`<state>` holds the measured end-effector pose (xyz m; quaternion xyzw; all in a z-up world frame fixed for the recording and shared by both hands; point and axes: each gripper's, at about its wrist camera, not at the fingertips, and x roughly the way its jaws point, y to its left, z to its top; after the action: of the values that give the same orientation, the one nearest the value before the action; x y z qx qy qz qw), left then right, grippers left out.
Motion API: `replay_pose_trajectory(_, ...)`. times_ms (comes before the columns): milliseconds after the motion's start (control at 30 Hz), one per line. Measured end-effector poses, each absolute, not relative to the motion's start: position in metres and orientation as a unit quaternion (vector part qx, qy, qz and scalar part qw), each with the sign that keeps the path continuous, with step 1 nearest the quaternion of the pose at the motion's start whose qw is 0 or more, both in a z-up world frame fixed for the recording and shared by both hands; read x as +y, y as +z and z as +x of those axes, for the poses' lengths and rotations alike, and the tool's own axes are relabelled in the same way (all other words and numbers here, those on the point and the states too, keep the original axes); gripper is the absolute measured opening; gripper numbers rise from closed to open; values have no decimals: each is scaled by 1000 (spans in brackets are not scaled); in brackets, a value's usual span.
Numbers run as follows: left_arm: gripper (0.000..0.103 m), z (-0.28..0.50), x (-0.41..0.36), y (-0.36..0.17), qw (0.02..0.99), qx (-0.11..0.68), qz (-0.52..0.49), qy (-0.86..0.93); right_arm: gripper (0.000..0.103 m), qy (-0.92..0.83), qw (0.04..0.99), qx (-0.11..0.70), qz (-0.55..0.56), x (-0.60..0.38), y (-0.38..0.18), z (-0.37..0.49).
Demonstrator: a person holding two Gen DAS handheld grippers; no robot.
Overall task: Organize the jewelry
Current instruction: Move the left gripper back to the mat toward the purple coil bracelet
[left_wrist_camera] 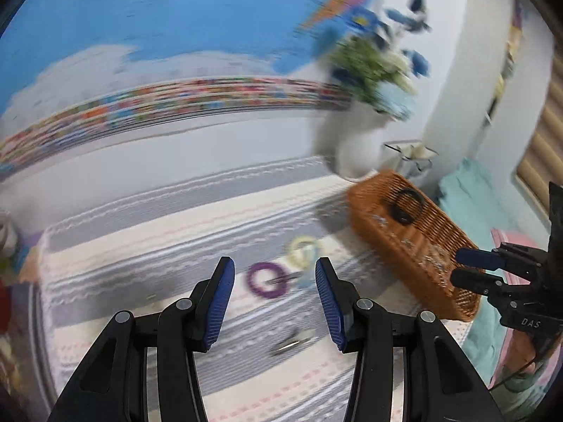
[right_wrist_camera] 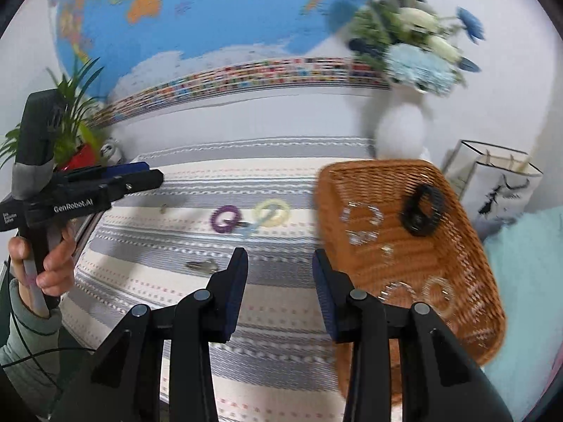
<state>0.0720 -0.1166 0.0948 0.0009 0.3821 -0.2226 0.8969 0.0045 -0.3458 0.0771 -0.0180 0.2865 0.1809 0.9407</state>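
A purple ring (left_wrist_camera: 265,279) (right_wrist_camera: 225,218) and a pale yellow ring (left_wrist_camera: 302,249) (right_wrist_camera: 271,211) lie on the striped cloth, with a small light-blue piece (right_wrist_camera: 250,229) between them. A metal clip (left_wrist_camera: 292,343) (right_wrist_camera: 202,265) lies nearer. The orange wicker basket (left_wrist_camera: 369,207) (right_wrist_camera: 329,190) holds a black coil band (left_wrist_camera: 406,207) (right_wrist_camera: 422,210) and several sparkly bracelets (right_wrist_camera: 362,216). My left gripper (left_wrist_camera: 275,274) (right_wrist_camera: 155,172) is open and empty above the cloth, before the purple ring. My right gripper (right_wrist_camera: 279,263) (left_wrist_camera: 461,267) is open and empty beside the basket's left edge.
A white vase of blue and white flowers (right_wrist_camera: 401,130) (left_wrist_camera: 355,147) stands behind the basket. A potted plant (right_wrist_camera: 79,112) stands at the cloth's far left. A white paper bag (right_wrist_camera: 492,172) sits right of the basket. A world map (right_wrist_camera: 211,17) covers the wall.
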Motion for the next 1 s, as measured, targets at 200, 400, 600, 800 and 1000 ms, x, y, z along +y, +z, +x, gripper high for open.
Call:
replay_pose_trajectory(200, 49, 81, -66, 78, 889, 403, -26, -215, 41, 199, 932, 301, -35, -305, 73, 19)
replay_pose_trajectory(400, 49, 107, -81, 40, 863, 448, -10, -232, 41, 226, 913, 337, -41, -269, 45, 40)
replay_pose_trajectory(600, 49, 146, -115, 5, 835, 492, -14, -247, 41, 253, 893, 368, -60, -248, 8, 62)
replay_pose_trajectory(800, 48, 170, -138, -21, 822, 506, -22, -260, 41, 272, 881, 376, -90, -244, -13, 77)
replay_pose_trajectory(1000, 28, 172, -154, -31, 832, 501, 17, -240, 41, 295, 871, 376, -111, -244, -23, 90)
